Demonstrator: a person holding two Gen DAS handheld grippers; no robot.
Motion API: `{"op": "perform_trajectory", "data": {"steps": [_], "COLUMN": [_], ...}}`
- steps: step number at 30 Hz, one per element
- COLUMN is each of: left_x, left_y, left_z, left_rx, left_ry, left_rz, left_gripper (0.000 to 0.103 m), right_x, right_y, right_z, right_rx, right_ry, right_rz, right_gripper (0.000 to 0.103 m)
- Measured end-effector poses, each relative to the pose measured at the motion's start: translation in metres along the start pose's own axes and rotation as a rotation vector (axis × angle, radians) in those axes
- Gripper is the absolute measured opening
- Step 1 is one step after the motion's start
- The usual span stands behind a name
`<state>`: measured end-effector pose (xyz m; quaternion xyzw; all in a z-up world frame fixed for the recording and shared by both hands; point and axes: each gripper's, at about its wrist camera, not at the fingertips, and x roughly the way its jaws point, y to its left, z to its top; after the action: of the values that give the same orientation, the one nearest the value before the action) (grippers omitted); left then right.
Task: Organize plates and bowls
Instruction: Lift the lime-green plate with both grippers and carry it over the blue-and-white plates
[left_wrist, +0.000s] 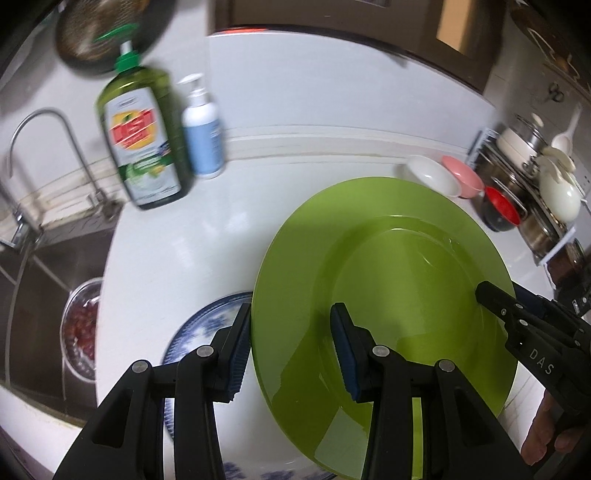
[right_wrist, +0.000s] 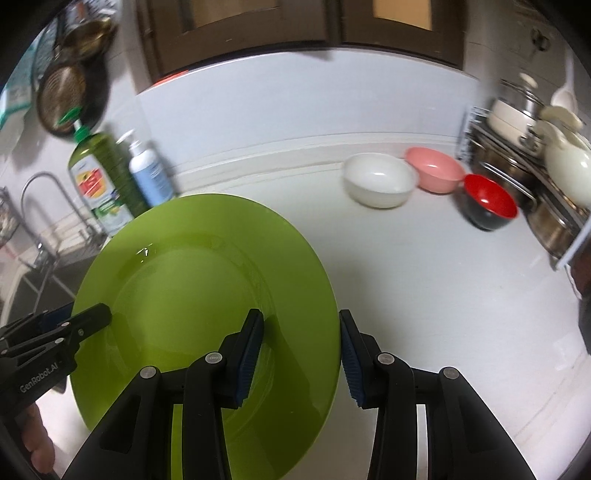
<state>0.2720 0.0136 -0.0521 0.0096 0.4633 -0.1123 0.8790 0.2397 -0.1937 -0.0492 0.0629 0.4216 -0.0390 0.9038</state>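
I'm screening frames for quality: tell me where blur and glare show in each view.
Left wrist view: the green soap bottle and hanging pan are motion-smeared, while the green plate stays sharp, with thin glare streaks near its far rim. Right wrist view: the bowls, such as the white bowl, are slightly soft; straight edges bow from fisheye distortion.

Setting: domestic kitchen. Evidence: white counter (right_wrist: 424, 280) against a white backsplash; steel sink (left_wrist: 55, 266) with gooseneck faucet (left_wrist: 48, 147) at left, a colander of red fruit (left_wrist: 79, 325) inside it; green dish-soap pump bottle (left_wrist: 142, 140) beside a white-and-blue pump bottle (left_wrist: 203, 129); dish rack (right_wrist: 524, 177) at right stacked with pots and a white ladle; a pan (right_wrist: 70, 96) hanging on the wall; dark wooden cabinets (right_wrist: 295, 26) above.
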Motion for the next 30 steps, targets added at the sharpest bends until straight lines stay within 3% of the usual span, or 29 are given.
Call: {"op": "perform_trajectory", "data": {"steps": [15, 30], "left_x": [0.007, 0.035], "left_y": [0.072, 0.097], "left_z": [-0.035, -0.062], "left_rx": [-0.088, -0.115], "left_ry": [0.082, 0.18], "left_rz": [0.066, 0.071], "left_gripper": [0.042, 0.042], "right_x": [0.028, 0.06], "right_y": [0.071, 0.094], "right_z": [-0.023, -0.05], "right_rx": [-0.087, -0.106], "right_ry": [0.085, 0.185], "right_rz": [0.059, 0.058], "right_gripper": [0.042, 0.042]}}
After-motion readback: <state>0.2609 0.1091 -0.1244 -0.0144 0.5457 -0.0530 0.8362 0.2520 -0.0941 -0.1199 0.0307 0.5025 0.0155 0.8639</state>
